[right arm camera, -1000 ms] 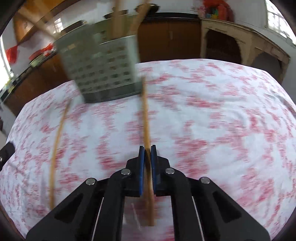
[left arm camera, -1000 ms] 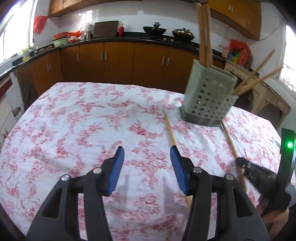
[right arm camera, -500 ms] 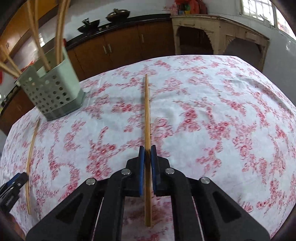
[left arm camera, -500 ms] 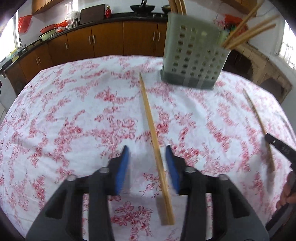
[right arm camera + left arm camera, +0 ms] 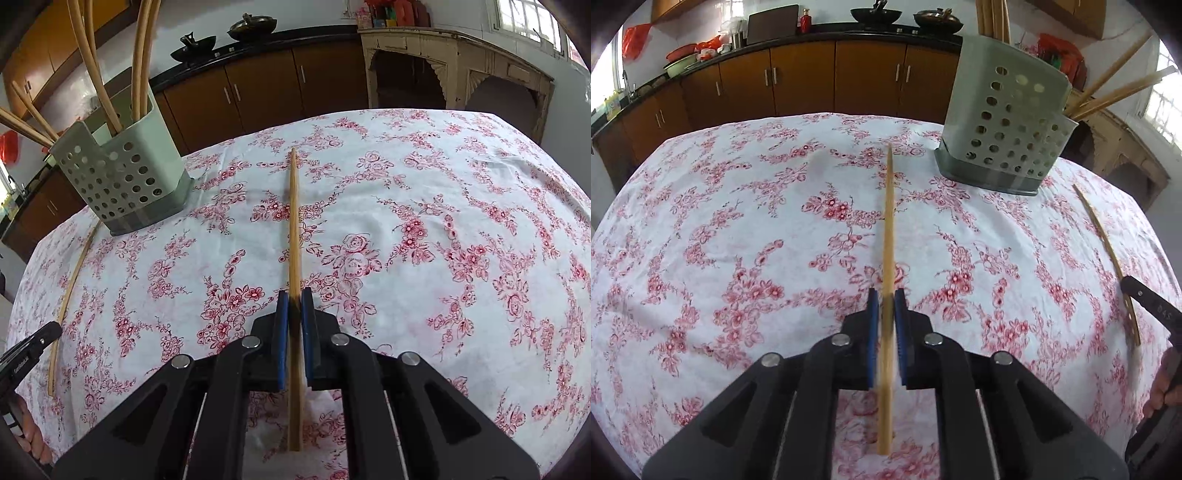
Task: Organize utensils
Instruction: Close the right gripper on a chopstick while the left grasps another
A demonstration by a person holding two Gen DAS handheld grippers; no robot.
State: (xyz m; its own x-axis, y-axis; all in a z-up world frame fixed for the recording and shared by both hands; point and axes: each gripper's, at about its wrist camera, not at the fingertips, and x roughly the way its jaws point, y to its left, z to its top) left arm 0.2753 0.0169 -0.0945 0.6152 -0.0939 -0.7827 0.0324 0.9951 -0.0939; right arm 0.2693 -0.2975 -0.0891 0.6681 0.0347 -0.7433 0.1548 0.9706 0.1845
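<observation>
My left gripper [image 5: 886,295] is shut on a wooden chopstick [image 5: 888,229] that points ahead over the floral tablecloth. My right gripper [image 5: 294,295] is shut on another wooden chopstick [image 5: 293,221]. That chopstick [image 5: 1108,251] and the right gripper's tip [image 5: 1145,299] show at the right of the left wrist view. The left-held chopstick [image 5: 70,291] shows at the left of the right wrist view. A pale green perforated utensil holder [image 5: 1008,122] stands at the table's far side with several chopsticks in it; it also shows in the right wrist view [image 5: 118,173].
The table [image 5: 738,221] has a white cloth with red flowers. Brown kitchen cabinets [image 5: 812,81] and a dark counter with woks run behind it. A pale wooden sideboard [image 5: 454,66] stands at the far right.
My left gripper has moved onto the chopstick lying on the cloth and shut on it. My right gripper keeps hold of its chopstick and has swung away from the holder.
</observation>
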